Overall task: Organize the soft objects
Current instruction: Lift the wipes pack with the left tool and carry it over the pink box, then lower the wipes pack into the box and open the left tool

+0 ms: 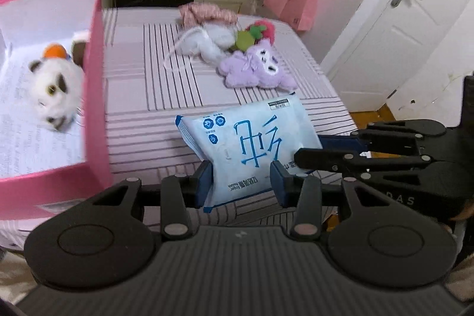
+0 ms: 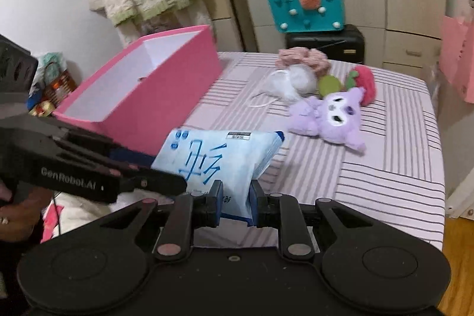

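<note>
Both grippers, left (image 1: 241, 182) and right (image 2: 236, 205), have their fingers pinched on one blue tissue pack (image 1: 251, 150), held above the bed (image 1: 177, 108). A white plush (image 1: 54, 91) already lies in the pink box (image 1: 94, 79); several toys (image 1: 254, 67) wait at the far side.

One pink box (image 1: 94, 79), one tissue pack (image 1: 251, 147), perhaps five plush toys (image 1: 254, 70).

Both the left gripper (image 1: 241, 182) and right gripper (image 2: 236, 205), tilted downward, have fingers (image 1: 204, 182) pinched close.
</note>
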The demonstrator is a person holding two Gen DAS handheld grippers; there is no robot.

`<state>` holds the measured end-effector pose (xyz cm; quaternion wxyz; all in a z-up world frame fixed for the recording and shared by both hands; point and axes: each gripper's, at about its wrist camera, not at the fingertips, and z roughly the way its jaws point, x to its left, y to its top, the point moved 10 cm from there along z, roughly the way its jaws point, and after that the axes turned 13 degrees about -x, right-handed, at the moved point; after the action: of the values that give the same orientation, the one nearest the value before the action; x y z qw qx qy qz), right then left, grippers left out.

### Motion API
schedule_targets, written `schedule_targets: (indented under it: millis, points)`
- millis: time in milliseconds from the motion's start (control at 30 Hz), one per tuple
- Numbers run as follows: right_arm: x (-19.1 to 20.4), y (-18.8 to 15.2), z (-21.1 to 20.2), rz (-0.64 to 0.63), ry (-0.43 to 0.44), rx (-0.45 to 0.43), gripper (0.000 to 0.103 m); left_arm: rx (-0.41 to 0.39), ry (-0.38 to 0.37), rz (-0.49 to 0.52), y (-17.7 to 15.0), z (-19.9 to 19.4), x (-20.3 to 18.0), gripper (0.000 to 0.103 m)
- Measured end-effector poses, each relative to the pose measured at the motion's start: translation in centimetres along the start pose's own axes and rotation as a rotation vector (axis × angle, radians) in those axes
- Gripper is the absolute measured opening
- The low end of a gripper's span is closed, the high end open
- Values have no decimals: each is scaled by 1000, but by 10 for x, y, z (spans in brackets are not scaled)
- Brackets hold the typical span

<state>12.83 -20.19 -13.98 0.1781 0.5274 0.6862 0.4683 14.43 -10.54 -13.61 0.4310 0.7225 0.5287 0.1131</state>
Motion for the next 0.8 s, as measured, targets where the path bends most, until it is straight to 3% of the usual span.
schedule_targets:
  millis: [267,467,800]
  points:
    - [47,22,-9,-65,50,4,24,-3,6,59,10,-56,15,41]
    - [94,42,-5,-96,139,-33,24,-70,104,125,23,-99,42,41]
    - [145,76,46,-77,227,-10,24,-114,202,104,55,-124,110,41]
